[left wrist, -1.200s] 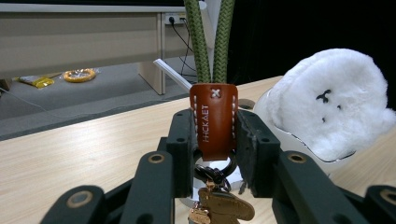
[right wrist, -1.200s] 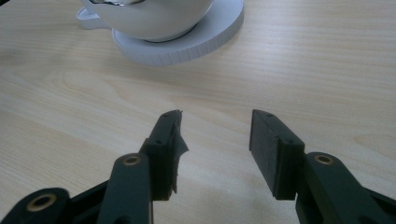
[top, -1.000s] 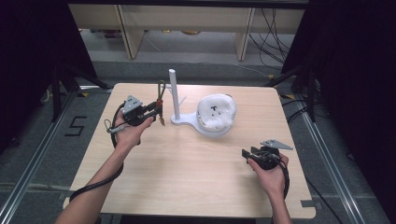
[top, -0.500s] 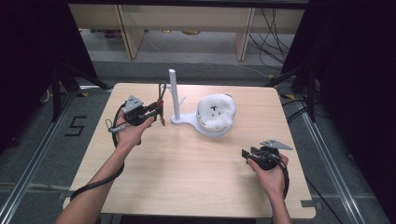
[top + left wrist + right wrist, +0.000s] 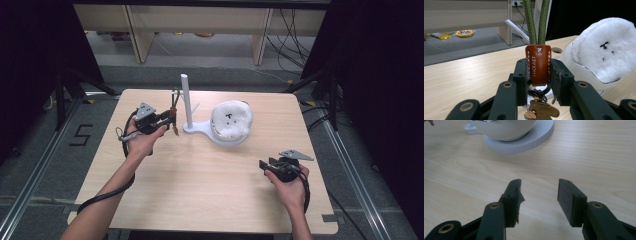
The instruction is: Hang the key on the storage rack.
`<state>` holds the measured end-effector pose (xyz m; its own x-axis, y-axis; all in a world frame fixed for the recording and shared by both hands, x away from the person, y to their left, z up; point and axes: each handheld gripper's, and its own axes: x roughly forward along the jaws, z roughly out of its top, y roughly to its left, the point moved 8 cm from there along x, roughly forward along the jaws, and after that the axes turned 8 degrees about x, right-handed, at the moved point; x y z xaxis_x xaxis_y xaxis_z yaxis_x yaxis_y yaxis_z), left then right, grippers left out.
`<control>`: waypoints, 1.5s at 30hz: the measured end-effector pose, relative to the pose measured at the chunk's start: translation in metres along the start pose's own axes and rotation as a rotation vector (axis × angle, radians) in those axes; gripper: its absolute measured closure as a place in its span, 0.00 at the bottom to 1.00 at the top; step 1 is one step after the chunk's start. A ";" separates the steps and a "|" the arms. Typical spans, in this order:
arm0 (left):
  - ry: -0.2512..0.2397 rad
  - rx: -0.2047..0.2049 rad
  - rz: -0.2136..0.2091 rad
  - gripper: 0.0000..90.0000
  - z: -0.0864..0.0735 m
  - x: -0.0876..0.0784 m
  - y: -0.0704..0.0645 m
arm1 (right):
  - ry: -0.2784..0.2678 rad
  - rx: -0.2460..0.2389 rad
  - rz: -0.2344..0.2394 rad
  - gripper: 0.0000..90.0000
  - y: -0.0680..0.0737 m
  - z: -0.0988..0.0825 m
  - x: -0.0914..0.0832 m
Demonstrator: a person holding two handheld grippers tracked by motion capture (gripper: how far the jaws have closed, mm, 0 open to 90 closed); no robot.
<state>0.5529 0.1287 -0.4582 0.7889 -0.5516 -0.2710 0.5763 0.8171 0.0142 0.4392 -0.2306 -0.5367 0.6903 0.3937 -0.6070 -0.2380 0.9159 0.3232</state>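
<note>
Two grippers: the left gripper (image 5: 538,75) has its fingers clamped on a brown leather keychain tab (image 5: 538,65); the right gripper (image 5: 539,200) rests on the surface (image 5: 200,185), fingers apart.

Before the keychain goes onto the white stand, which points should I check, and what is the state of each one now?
1. Left gripper grips the keychain's brown leather tab: ok, a pad on each side.
2. Green cord loop rises free above the tab: ok.
3. Keys hang below without snagging: cannot tell, partly hidden.
4. White stand's post upright, nothing hung on it: ok.
5. Fluffy white item on the stand's base, apart from the post: ok.
6. Right gripper open, holding nothing, away from the stand: ok.
</note>
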 end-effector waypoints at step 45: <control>0.040 0.019 -0.011 0.73 -0.010 0.018 -0.007 | -0.013 0.006 0.015 0.60 0.001 0.000 0.001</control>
<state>0.5614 0.1145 -0.4730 0.7736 -0.5530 -0.3093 0.5891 0.8075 0.0296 0.4399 -0.2291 -0.5374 0.6956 0.4066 -0.5924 -0.2445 0.9092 0.3370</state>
